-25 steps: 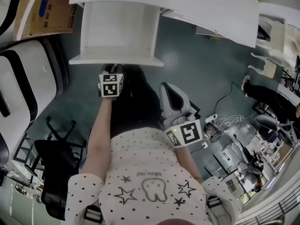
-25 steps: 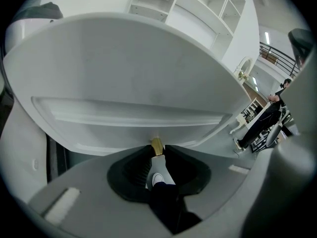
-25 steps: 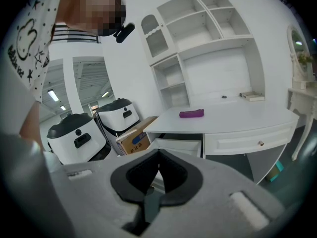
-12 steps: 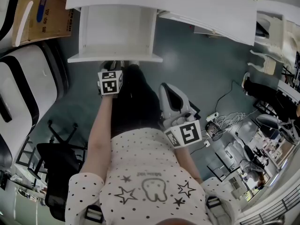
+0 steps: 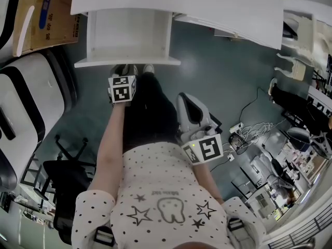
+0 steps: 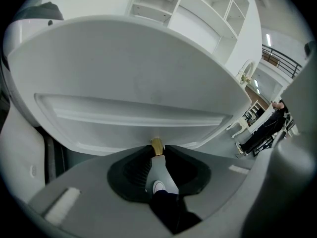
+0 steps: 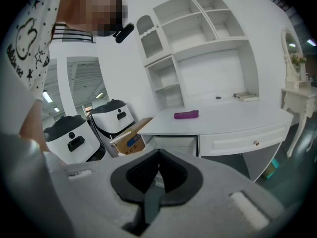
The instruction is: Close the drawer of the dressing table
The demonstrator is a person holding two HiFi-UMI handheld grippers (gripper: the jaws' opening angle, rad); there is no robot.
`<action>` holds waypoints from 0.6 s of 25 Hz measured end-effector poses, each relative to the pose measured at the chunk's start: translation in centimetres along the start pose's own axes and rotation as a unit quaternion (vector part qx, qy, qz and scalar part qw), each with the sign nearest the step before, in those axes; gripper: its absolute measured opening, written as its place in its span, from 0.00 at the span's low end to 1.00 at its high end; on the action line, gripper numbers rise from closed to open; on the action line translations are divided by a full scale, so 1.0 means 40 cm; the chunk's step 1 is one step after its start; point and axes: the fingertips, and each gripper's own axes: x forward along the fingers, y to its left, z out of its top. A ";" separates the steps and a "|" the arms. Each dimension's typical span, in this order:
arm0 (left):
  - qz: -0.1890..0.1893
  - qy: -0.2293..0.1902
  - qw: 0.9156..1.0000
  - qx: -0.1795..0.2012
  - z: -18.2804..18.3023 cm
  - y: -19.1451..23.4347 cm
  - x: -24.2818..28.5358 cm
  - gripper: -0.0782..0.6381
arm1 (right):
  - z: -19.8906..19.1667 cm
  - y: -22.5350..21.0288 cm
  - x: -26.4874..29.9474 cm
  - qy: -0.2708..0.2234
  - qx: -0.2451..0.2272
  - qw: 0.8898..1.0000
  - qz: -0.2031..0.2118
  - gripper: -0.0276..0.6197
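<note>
The white drawer [image 5: 127, 35] of the dressing table [image 5: 207, 9] stands pulled out at the top of the head view. Its front panel [image 6: 138, 108] fills the left gripper view, with the gold knob [image 6: 157, 144] at the bottom edge. My left gripper [image 6: 157, 148] is shut on that knob, and its marker cube [image 5: 122, 88] sits just below the drawer front. My right gripper [image 5: 185, 98] hangs back near my body, away from the table. In the right gripper view its jaws [image 7: 158, 155] are shut on nothing, and the open drawer [image 7: 173, 144] shows beyond them.
A cardboard box [image 5: 44, 9] and a white-and-black machine [image 5: 31, 97] stand left of the drawer. A black chair base [image 5: 62, 175] lies at lower left, cables [image 5: 249, 134] at right. A purple item [image 7: 186, 114] lies on the tabletop beside a closed second drawer [image 7: 242, 144].
My left gripper has moved toward the table with the knob, and the drawer front has slid a little way in. The right gripper has stayed put.
</note>
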 end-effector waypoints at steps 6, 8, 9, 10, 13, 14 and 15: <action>-0.006 -0.002 1.000 0.001 0.024 0.000 0.013 0.23 | 0.005 -0.006 0.003 -0.001 0.004 1.000 -0.003 0.03; -0.009 -0.003 1.000 0.003 0.034 0.000 0.020 0.23 | 0.006 -0.007 0.004 -0.002 0.004 1.000 -0.004 0.03; -0.009 -0.004 1.000 0.003 0.039 0.001 0.023 0.23 | 0.006 -0.007 0.005 -0.002 0.004 1.000 -0.005 0.03; -0.009 -0.005 1.000 0.003 0.044 0.003 0.026 0.23 | 0.006 -0.007 0.006 -0.001 0.003 1.000 -0.005 0.03; -0.010 -0.007 1.000 0.004 0.057 0.009 0.034 0.23 | 0.004 -0.008 0.007 0.000 0.003 1.000 -0.008 0.03; -0.011 -0.008 1.000 0.005 0.062 0.010 0.037 0.23 | 0.004 -0.009 0.006 0.000 0.004 1.000 -0.008 0.03; -0.012 -0.009 1.000 0.005 0.067 0.010 0.039 0.23 | 0.005 -0.009 0.005 0.000 0.004 1.000 -0.009 0.03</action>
